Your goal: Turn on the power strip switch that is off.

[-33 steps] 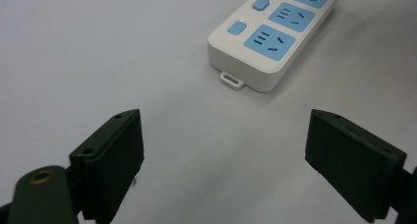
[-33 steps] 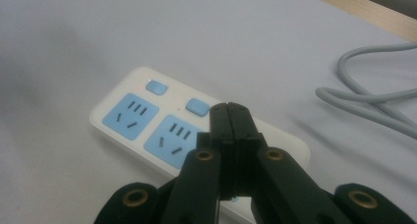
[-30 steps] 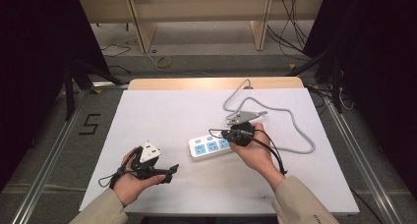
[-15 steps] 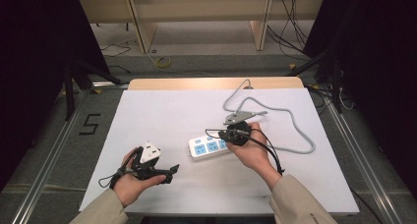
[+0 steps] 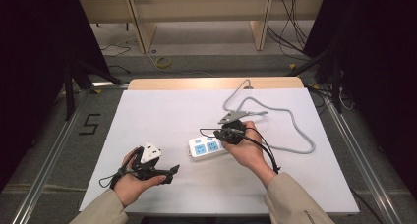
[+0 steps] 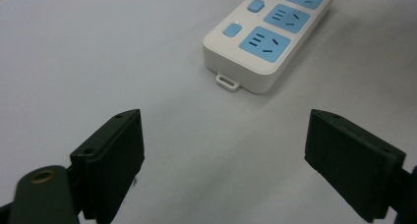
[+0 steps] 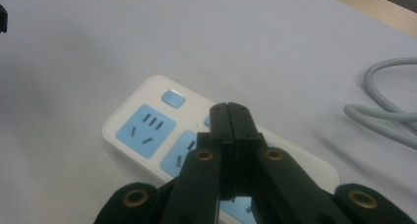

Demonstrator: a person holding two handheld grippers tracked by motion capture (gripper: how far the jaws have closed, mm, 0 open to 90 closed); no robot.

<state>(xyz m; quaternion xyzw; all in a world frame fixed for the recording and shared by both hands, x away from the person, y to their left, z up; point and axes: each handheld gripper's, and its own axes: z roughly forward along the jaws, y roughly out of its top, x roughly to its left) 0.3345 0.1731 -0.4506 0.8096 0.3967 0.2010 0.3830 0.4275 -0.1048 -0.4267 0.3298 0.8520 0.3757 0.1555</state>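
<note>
A white power strip [image 5: 205,147] with blue sockets lies at the middle of the white table [image 5: 162,111]. My right gripper [image 5: 223,134] hovers over its right part. In the right gripper view the gripper [image 7: 229,108] is shut with nothing between the jaws. Its tips point down at the strip [image 7: 147,128], by the second blue switch and just right of the first blue switch [image 7: 173,98]. My left gripper [image 5: 169,172] rests low at the front left, wide open [image 6: 223,135] and empty. The strip's near end [image 6: 270,35] lies a short way beyond the left gripper.
The strip's grey cable [image 5: 295,130] loops over the right half of the table and runs off the far edge; it is at the right in the right gripper view [image 7: 388,111]. A wooden edge [image 5: 211,83] borders the far side.
My right gripper has edged slightly left over the power strip. The left hand and its gripper have stayed put.
</note>
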